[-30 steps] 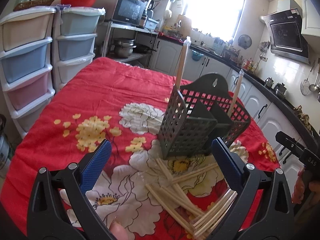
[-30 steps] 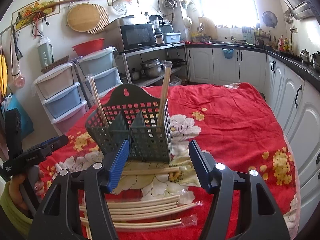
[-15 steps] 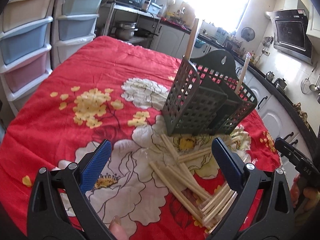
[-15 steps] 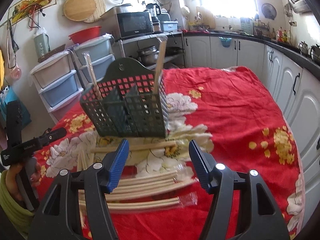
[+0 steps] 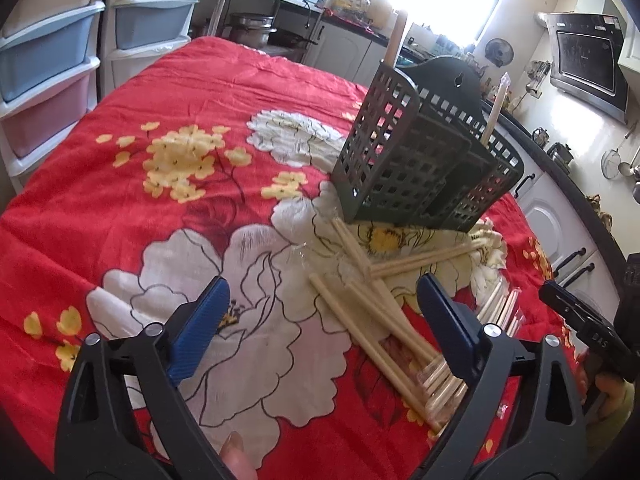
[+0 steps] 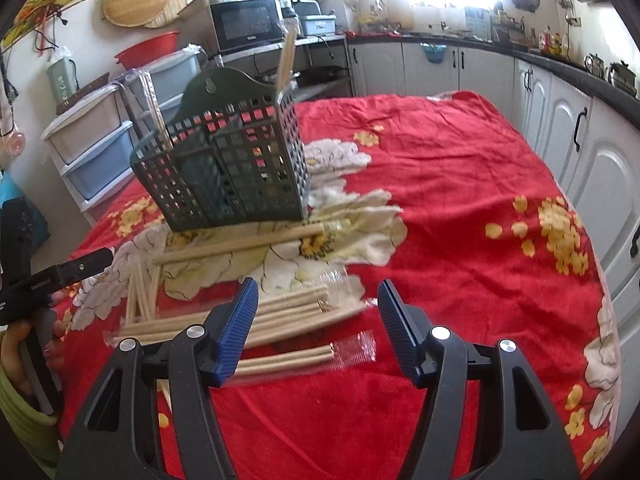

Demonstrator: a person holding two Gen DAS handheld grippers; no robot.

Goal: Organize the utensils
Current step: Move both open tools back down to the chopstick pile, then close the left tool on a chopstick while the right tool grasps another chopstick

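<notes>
Both tongs hang empty, the left tongs [image 5: 320, 312] closing and the right tongs [image 6: 314, 320] apart, over loose chopsticks [image 6: 280, 312] bound for the basket [image 6: 224, 168].

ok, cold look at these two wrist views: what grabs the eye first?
The red floral tablecloth fills both views. Mid-table stands a dark slotted utensil basket with a few wrapped chopsticks upright in it. In front of it, loose wrapped chopsticks lie scattered on the cloth, under the left gripper, whose jaws are closing on nothing, and the open right gripper.
</notes>
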